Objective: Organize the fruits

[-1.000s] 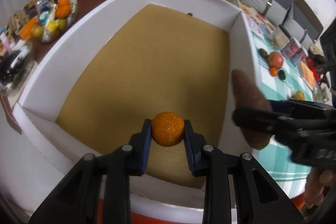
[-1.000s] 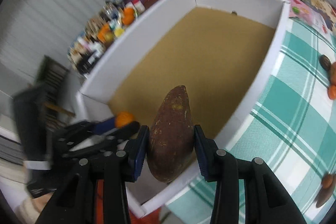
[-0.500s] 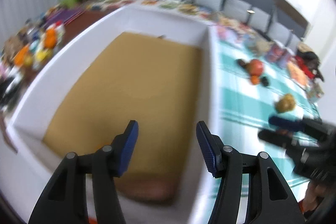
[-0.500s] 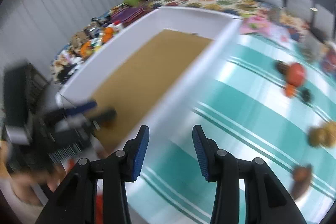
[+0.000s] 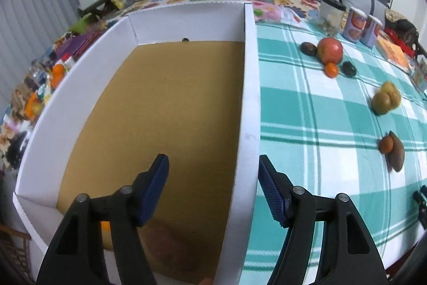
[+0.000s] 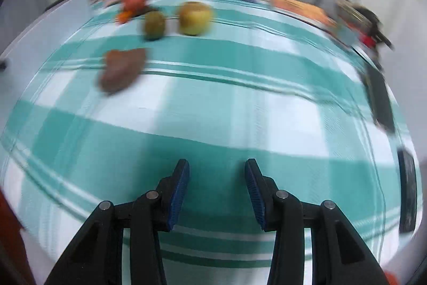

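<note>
Your right gripper [image 6: 216,194] is the one nearer the loose fruit: it hangs over the checked worktop [image 6: 240,111], its fingers [image 6: 178,191] parting with nothing between them. What matters for your next reach is where the brown fruit [image 6: 121,70] sits, up and to the left of those fingers in the right wrist view, with bare cloth between. Its long axis looks to run on a slant, upper right to lower left, though the blur makes that uncertain, so expect to roll the wrist until the fingers straddle its narrow width, not its length. Beyond it lie a kiwi [image 6: 154,24] and a yellow apple [image 6: 194,18], side by side and farther off. Your left gripper [image 5: 213,194] hangs astride the right wall of the white box [image 5: 249,124], one finger over the cardboard floor and the other over the cloth; its fingers too are spreading, and they grip nothing. In the left wrist view the brown fruit [image 5: 396,154] lies well to the right, with a small orange [image 5: 386,145] touching it, so that pair is better left to the right hand. Already in the box, at its near end, are an orange ball [image 5: 105,225], half hidden behind the left finger, and a blurred brown one [image 5: 170,247].
</note>
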The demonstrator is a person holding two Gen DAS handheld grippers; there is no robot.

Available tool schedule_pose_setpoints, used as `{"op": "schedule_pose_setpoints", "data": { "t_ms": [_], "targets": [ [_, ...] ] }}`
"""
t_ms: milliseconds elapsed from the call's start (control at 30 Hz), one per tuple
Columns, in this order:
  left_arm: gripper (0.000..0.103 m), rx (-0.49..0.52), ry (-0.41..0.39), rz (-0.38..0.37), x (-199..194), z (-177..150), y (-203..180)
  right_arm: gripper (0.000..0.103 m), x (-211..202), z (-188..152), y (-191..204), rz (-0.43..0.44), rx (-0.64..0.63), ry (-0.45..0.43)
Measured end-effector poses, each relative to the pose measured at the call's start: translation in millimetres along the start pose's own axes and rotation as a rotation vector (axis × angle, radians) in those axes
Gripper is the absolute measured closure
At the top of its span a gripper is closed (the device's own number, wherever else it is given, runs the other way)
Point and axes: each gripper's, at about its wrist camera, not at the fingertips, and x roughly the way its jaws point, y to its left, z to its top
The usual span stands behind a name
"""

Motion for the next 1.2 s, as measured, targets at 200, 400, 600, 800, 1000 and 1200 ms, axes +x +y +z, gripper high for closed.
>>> {"op": "schedule_pose_setpoints", "data": {
  "t_ms": [200,400,600,800,1000,1200],
  "targets": [
    [0.033,0.032,0.012,0.021,-12,-22,-21,0.036,-3,4,-19,-0.012,0.07,-0.031],
    [0.031,0.037,-0.129,0.157,-44,-21,-35,0.015,-10,4,-16,-0.017,0.066,-0.085],
    [0.01,0.073,-0.363,0.077,-105,-30,-82,0.0,-10,0,-27,-0.032,0.108,-0.113],
    [0.008,0.091,-0.151,-0.191,-50,-59,-144,0.0,2,1,-30,-0.029,0.099,-0.106],
    [0.009,0.162,-0.06,-0.23,13,-77,-182,0.0,17,-6,-34,-0.017,0.105,-0.032],
    [0.005,0.179,-0.06,-0.237,29,-81,-190,0.0,18,-7,-33,-0.023,0.096,-0.043]
  ]
}}
